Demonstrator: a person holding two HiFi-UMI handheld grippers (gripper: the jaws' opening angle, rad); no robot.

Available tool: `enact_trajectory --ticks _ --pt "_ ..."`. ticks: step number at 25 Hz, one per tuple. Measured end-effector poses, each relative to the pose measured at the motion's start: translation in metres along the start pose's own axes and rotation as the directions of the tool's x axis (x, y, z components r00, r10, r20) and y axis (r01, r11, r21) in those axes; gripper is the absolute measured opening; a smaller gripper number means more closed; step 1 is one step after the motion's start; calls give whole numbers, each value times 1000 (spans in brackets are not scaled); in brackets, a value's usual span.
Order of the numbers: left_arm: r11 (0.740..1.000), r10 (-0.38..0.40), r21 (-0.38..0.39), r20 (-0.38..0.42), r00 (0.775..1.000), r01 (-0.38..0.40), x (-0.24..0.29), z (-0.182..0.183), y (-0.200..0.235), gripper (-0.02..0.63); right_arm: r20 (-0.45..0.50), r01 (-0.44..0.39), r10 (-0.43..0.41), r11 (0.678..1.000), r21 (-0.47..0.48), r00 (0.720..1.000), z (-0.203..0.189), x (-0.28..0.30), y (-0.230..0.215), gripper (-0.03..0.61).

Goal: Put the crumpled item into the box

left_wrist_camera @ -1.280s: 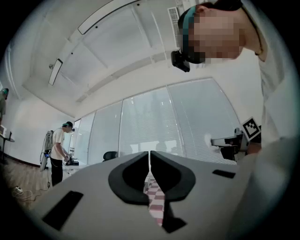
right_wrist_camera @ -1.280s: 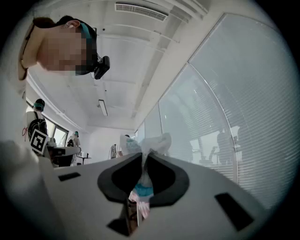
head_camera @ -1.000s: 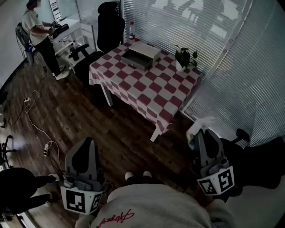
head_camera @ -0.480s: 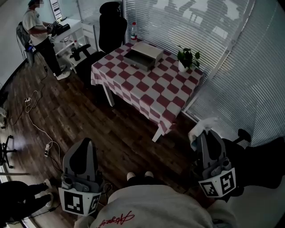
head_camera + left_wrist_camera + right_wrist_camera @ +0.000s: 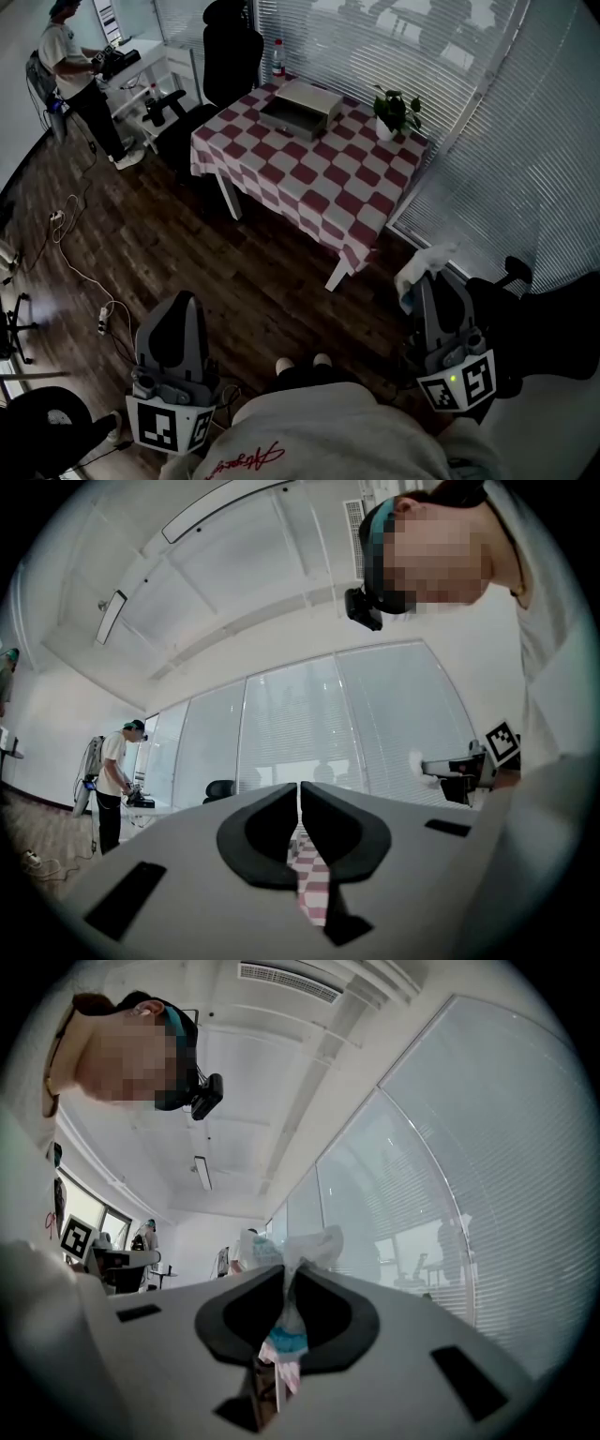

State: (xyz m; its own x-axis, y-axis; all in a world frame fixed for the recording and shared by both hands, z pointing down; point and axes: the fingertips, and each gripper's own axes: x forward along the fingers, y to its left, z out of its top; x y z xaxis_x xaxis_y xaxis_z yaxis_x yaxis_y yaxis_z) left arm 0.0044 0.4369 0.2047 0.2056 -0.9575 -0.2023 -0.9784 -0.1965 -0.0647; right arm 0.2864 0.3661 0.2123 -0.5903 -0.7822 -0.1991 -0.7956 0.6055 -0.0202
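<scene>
**Crumpled item in the right gripper, box far across the room**

Nearest, at the person's left side: the left gripper [image 5: 181, 305] is held low over the wood floor. Its own view shows the jaws pressed together with nothing between them [image 5: 299, 803].

At the right side: the right gripper [image 5: 429, 281] is pinched on the crumpled item [image 5: 427, 261], a pale wad that puffs out above the tips. In the right gripper view the jaws close on its narrow neck [image 5: 291, 1283], with the white bulk [image 5: 302, 1246] bunched beyond and a blue-and-pink scrap hanging below.

Handling, as a judgement: the item looks light, soft and thin, like tissue or film. It should compress without harm but could slip or tear if tugged. The grip on the gathered neck looks sound; the loose bulk would give less purchase.

Farther off: a table [image 5: 319, 192] with a red-checked cloth, well apart from both grippers. The box [image 5: 314, 98] sits at its far end, a potted plant [image 5: 394, 112] near the window corner.

Farthest: another person [image 5: 75, 66] stands at a desk.
</scene>
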Motion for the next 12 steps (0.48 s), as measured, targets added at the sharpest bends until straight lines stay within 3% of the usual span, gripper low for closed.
enact_trajectory --ticks 12 --pt "999 -37 -4 4 999 37 -13 -4 14 25 -3 40 -40 999 -6 999 -4 -9 25 48"
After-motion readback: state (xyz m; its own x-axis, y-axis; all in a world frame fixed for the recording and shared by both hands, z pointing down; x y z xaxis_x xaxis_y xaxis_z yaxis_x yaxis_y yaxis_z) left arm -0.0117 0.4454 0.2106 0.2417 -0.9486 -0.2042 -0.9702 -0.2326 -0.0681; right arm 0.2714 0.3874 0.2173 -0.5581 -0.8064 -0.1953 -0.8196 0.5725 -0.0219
